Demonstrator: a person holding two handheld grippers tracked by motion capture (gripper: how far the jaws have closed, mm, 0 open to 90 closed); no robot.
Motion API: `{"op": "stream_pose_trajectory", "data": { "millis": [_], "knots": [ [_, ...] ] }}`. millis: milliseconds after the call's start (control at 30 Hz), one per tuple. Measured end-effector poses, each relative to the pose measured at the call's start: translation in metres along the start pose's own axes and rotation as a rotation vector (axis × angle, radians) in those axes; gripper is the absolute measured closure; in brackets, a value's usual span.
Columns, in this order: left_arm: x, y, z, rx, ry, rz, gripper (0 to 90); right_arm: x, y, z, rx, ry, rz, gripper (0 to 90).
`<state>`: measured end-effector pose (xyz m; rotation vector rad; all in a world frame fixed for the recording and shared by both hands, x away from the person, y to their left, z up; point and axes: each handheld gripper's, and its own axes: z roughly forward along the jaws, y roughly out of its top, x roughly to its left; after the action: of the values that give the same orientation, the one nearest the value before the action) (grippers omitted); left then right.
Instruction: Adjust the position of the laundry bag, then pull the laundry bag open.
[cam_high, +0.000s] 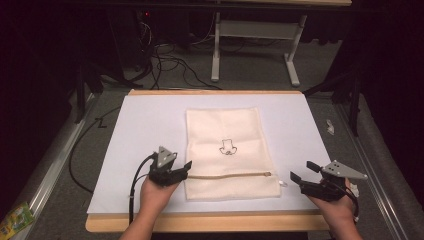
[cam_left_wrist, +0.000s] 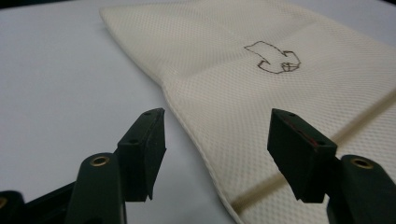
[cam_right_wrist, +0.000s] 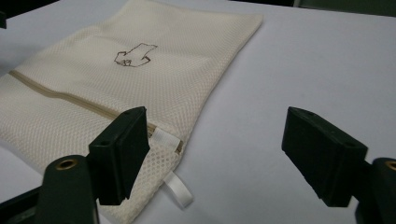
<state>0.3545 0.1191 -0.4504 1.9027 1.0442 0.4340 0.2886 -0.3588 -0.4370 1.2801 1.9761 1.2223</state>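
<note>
Cream mesh-cloth bag (cam_high: 228, 150) lies on a smooth matt white sheet (cam_high: 145, 130) over a wooden table (cam_high: 210, 222)

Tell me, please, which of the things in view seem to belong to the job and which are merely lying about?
Probably in the job:
mesh bag
its zip
white loop tab
left gripper, open at the bag's edge
right gripper, open

Lying about:
green packet
floor cables
white table frame

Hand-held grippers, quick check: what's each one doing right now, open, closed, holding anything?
Left hand-held gripper: open, holding nothing, jaws astride the mesh bag edge.
Right hand-held gripper: open, holding nothing, beside the bag's zipper end.
</note>
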Motion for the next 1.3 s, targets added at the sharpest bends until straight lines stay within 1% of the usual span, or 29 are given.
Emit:
{"op": "stream_pose_trajectory", "data": {
  "millis": [33, 67, 100, 133, 167, 200, 267, 300, 333, 400, 433, 467, 500, 533, 567, 667, 733, 767, 800, 833, 900, 967, 1000, 1033, 1100, 1167, 1200, 1267, 1300],
  "knots": [
    [0.001, 0.001, -0.001, 0.017, -0.019, -0.006, 36.4, 0.001, 0.0, 0.001, 0.005, 0.002, 0.001, 26.0],
    [0.0, 0.002, -0.003, -0.003, -0.016, 0.003, 34.5, 0.002, 0.0, 0.003, 0.01, 0.004, 0.003, 27.5],
    [0.0, 0.002, -0.003, -0.003, -0.016, 0.003, 34.5, 0.002, 0.0, 0.003, 0.01, 0.004, 0.003, 27.5],
    [0.0, 0.003, -0.003, -0.035, -0.02, -0.007, 34.5, 0.004, 0.0, 0.007, 0.028, 0.009, 0.014, 31.9],
    [0.001, 0.004, 0.0, -0.035, -0.027, -0.02, 33.4, 0.004, 0.001, 0.011, 0.038, 0.018, 0.021, 33.6],
    [0.001, 0.004, 0.002, -0.036, -0.026, -0.022, 31.5, 0.005, 0.001, 0.014, 0.044, 0.022, 0.018, 34.8],
    [0.001, 0.003, 0.004, -0.047, -0.005, 0.002, 29.2, 0.01, 0.003, 0.022, 0.062, 0.028, 0.016, 37.4],
    [0.001, 0.003, 0.004, -0.047, -0.005, 0.002, 28.7, 0.012, 0.004, 0.027, 0.07, 0.03, 0.01, 38.0],
    [0.002, 0.003, 0.004, -0.049, 0.011, 0.024, 28.0, 0.015, 0.005, 0.031, 0.084, 0.03, 0.005, 40.2],
    [0.003, 0.003, 0.003, -0.05, 0.016, 0.027, 26.0, 0.021, 0.007, 0.039, 0.111, 0.038, 0.014, 42.4],
    [0.003, 0.003, 0.002, -0.055, 0.019, 0.031, 26.0, 0.021, 0.007, 0.039, 0.111, 0.038, 0.014, 42.4],
    [0.004, 0.002, 0.001, -0.052, 0.022, 0.046, 25.9, 0.025, 0.007, 0.046, 0.146, 0.027, 0.009, 46.5],
    [0.004, 0.002, 0.001, -0.052, 0.022, 0.046, 26.0, 0.025, 0.007, 0.046, 0.146, 0.027, 0.009, 46.5],
    [0.004, 0.002, 0.002, -0.049, 0.018, 0.044, 26.1, 0.027, 0.005, 0.052, 0.181, 0.006, 0.004, 49.8],
    [0.004, 0.002, 0.002, -0.05, 0.017, 0.044, 26.1, 0.026, 0.004, 0.054, 0.189, 0.004, 0.001, 51.9],
    [0.004, 0.002, 0.003, -0.059, 0.009, 0.046, 26.4, 0.018, 0.003, 0.062, 0.214, 0.003, 0.048, 56.1],
    [0.003, 0.002, 0.003, -0.058, 0.011, 0.053, 26.7, 0.014, 0.001, 0.069, 0.229, 0.018, 0.082, 59.0],
    [0.003, 0.002, 0.003, -0.058, 0.013, 0.058, 26.7, 0.014, 0.001, 0.069, 0.229, 0.018, 0.082, 59.0],
    [0.003, 0.003, 0.002, -0.064, 0.009, 0.061, 26.7, 0.017, 0.001, 0.073, 0.244, 0.022, 0.086, 59.6],
    [0.004, 0.003, 0.001, -0.065, 0.006, 0.061, 26.7, 0.019, 0.002, 0.075, 0.25, 0.022, 0.082, 59.8],
    [0.004, 0.004, 0.001, -0.068, 0.002, 0.065, 26.7, 0.023, 0.004, 0.079, 0.266, 0.015, 0.091, 60.6],
    [0.004, 0.005, 0.001, -0.069, -0.001, 0.064, 26.7, 0.025, 0.004, 0.08, 0.272, 0.014, 0.085, 60.7],
    [0.003, 0.007, 0.001, -0.074, -0.001, 0.065, 26.7, 0.032, 0.003, 0.079, 0.283, 0.008, 0.059, 60.4],
    [0.003, 0.007, 0.001, -0.074, -0.001, 0.065, 26.7, 0.034, 0.002, 0.077, 0.283, 0.0, 0.035, 59.3],
    [-0.001, 0.01, 0.002, -0.08, -0.016, 0.065, 27.0, 0.037, 0.0, 0.073, 0.29, -0.003, 0.02, 59.1],
    [-0.002, 0.011, 0.003, -0.08, -0.01, 0.07, 27.0, 0.036, -0.003, 0.071, 0.3, 0.006, 0.022, 59.2],
    [-0.002, 0.012, 0.006, -0.082, -0.017, 0.067, 27.0, 0.034, -0.003, 0.07, 0.304, 0.017, 0.027, 59.4],
    [-0.003, 0.013, 0.006, -0.082, -0.019, 0.067, 27.0, 0.031, -0.003, 0.069, 0.297, 0.034, 0.055, 60.7],
    [-0.003, 0.013, 0.006, -0.082, -0.019, 0.067, 27.1, 0.029, -0.003, 0.068, 0.294, 0.035, 0.061, 62.0]
  ]
}}
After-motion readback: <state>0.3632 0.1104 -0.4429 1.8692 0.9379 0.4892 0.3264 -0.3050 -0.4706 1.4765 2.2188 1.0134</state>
